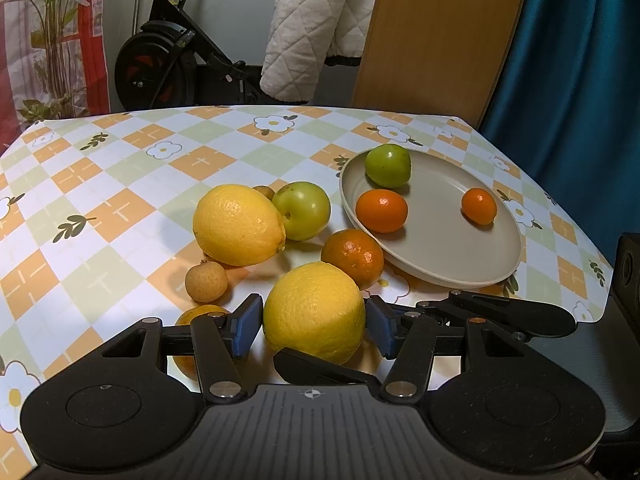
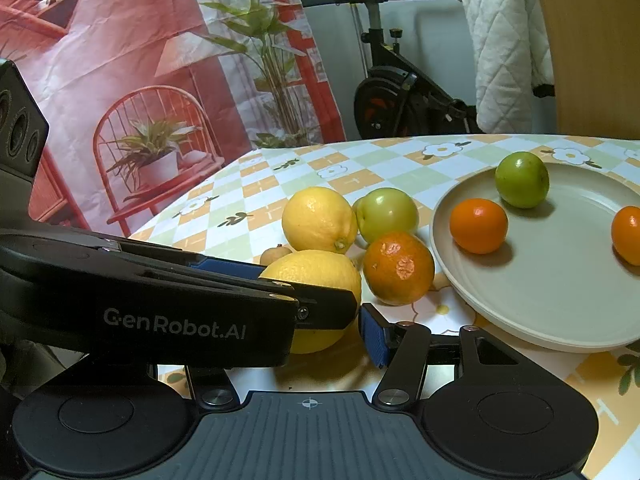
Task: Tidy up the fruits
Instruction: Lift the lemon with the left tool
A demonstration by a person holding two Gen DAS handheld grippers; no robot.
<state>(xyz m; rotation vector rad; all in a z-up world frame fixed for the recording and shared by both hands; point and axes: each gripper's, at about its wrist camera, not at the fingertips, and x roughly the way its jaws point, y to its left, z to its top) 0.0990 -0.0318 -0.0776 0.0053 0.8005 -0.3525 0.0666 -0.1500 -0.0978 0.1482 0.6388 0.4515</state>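
Left wrist: my left gripper (image 1: pixel 314 326) brackets the near lemon (image 1: pixel 314 312), blue pads touching both sides; plate (image 1: pixel 452 276) at two o'clock.
Right wrist: my right gripper (image 2: pixel 320 336) is mostly hidden by the left one; grip unclear. Mandarin (image 2: pixel 399 268) at one o'clock.

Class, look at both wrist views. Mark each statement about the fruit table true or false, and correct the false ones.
1. Three fruits lie on the plate. True.
2. Both lemons are on the plate. False: the near lemon and the far lemon rest on the tablecloth.
3. The near lemon sits between the left tongs. True.
4. The plate holds two green fruits. False: only one green fruit is on it. The other green fruit lies on the cloth beside the far lemon.
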